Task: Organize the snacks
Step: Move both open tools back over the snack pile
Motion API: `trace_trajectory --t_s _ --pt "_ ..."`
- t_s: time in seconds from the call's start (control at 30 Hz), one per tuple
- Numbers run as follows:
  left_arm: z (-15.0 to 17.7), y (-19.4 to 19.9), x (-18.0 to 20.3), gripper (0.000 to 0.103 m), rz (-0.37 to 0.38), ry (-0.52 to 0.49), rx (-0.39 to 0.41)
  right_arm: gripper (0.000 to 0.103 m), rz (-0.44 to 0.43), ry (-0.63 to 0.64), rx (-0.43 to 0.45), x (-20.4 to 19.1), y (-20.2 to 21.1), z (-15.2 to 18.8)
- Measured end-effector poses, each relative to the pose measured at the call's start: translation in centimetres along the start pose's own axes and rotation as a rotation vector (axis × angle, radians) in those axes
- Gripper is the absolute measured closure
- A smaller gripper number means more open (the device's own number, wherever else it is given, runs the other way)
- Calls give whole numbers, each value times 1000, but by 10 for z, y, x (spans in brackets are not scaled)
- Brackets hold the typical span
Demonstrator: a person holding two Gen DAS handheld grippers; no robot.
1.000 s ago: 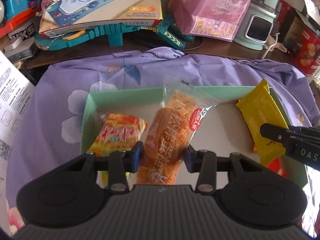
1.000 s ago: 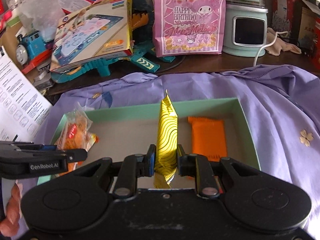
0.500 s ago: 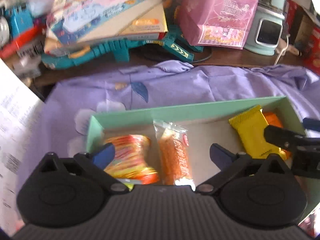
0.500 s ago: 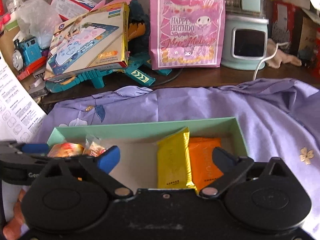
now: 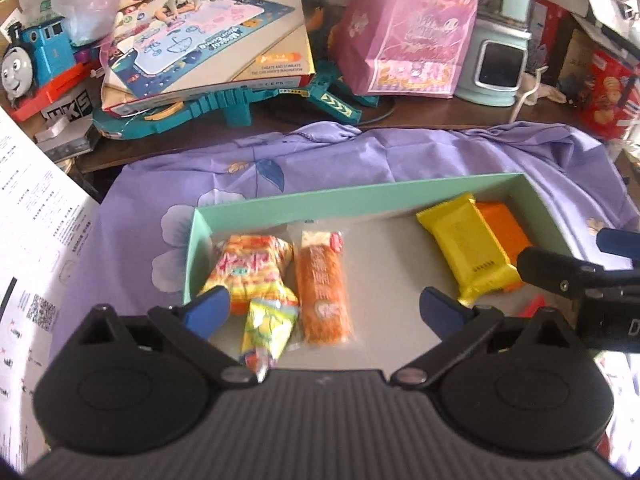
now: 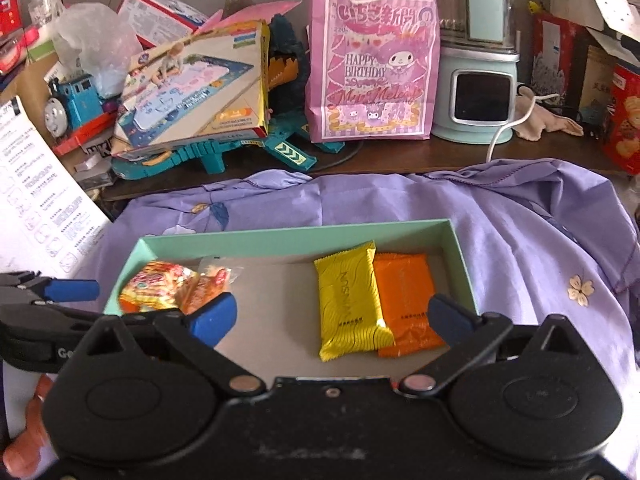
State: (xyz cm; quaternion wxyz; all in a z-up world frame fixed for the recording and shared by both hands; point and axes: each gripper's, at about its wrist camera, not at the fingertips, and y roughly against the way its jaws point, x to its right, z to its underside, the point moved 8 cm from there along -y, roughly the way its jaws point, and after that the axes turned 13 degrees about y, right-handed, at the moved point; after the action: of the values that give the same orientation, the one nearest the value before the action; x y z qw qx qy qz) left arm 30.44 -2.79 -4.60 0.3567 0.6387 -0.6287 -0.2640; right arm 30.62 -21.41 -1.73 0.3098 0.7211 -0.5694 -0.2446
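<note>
Mint-green box (image 5: 280, 206) on purple cloth (image 5: 400, 160) holds all the snacks. Orange-striped pack (image 5: 248, 268), small yellow packet (image 5: 266, 326) and clear-wrapped orange bar (image 5: 324, 292) near its left wall; yellow pack (image 6: 348, 304) overlapping orange pack (image 6: 408, 296) at right end. Left gripper (image 5: 324, 312) and right gripper (image 6: 330, 318) both spread wide, jaws just opened, gripping nothing.

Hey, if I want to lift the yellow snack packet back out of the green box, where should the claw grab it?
Probably from above, across the width of the yellow packet near its middle. It lies flat, overlapping the orange packet, so closing on its two long edges should lift it alone. The crimped near end is an alternative.
</note>
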Motion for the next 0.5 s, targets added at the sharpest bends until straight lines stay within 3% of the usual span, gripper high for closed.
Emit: trace_trajectory --t_s 0.5 --pt "122 52 -21 0 33 -2 -107 0 -64 -21 -56 -24 68 84"
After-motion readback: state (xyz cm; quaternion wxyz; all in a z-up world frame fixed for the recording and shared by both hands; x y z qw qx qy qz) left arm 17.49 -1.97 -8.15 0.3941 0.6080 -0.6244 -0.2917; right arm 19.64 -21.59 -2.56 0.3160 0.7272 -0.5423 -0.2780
